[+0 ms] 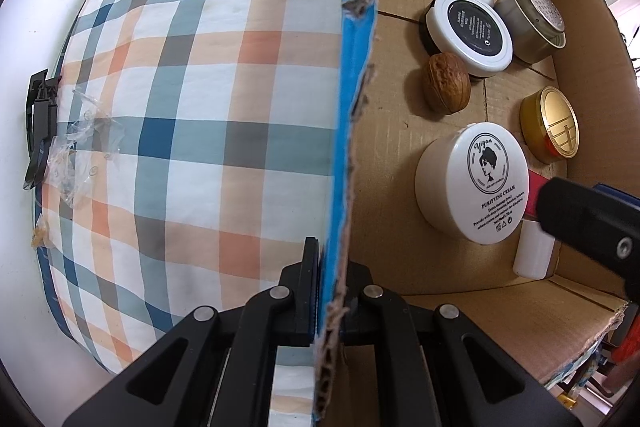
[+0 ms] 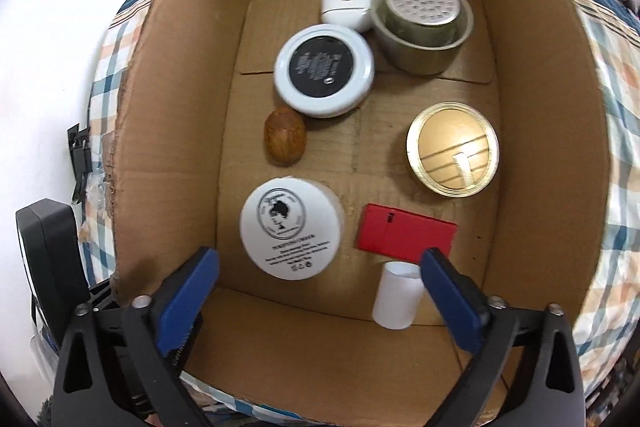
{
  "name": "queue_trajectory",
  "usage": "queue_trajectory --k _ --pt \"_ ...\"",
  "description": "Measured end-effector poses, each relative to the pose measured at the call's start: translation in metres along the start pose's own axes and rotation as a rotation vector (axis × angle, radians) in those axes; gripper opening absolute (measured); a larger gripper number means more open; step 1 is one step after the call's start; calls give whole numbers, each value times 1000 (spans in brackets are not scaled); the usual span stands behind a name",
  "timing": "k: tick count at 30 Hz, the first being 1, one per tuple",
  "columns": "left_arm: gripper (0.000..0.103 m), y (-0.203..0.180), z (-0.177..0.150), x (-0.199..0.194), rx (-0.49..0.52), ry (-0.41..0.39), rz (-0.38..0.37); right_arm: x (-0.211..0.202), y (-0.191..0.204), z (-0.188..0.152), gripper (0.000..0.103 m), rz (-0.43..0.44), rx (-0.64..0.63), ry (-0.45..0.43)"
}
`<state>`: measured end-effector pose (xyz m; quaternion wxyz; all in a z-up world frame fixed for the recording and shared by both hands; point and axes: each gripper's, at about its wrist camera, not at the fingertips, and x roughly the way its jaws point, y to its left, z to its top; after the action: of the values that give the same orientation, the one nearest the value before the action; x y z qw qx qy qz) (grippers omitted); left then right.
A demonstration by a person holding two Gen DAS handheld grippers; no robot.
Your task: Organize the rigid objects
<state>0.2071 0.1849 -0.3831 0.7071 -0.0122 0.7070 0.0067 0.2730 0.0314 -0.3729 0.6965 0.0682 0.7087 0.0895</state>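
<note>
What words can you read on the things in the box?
"Yigan": white cream jar, lid, above a drawn head.
"PURIFYING CREAM": same lid, below the drawing.
Smaller lines under that: too small to read.
White-rimmed black tin: pale print, too small and blurred to read.
Red box: small mark, unreadable.

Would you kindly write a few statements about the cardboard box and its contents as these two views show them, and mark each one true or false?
1. The left gripper is clamped on the side wall of the brown cardboard box. True.
2. The right gripper holds the flat red rectangular case. False: its jaws stand open and the case lies on the box floor.
3. The brown walnut lies between the two round white jars. True.
4. The small white cylinder lies on the checked cloth outside the box. False: it stands inside, by the near wall.
5. The gold-lidded jar is inside the box. True.
</note>
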Motion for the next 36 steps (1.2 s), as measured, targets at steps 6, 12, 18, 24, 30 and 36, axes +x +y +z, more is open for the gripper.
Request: queue_trajectory --k 6,12,18,24,30,36 --pt "5 0 1 0 -1 1 -1 -21 -15 -1 103 -87 38 -73" --pt "5 4 0 0 0 1 -2 -35 -32 -2 103 -115 89 -113" --pt "6 7 3 -4 -14 -1 3 -41 -39 -2 103 -119 101 -116" --pt "35 12 2 -33 -51 -27 57 -51 -39 -11 103 -124 83 -129" --pt "42 10 -4 -87 -46 -127 58 -81 -42 -27 103 -129 60 -173" --pt "62 -13 -5 -154 -4 -250 41 -128 -48 -51 103 -114 46 -218"
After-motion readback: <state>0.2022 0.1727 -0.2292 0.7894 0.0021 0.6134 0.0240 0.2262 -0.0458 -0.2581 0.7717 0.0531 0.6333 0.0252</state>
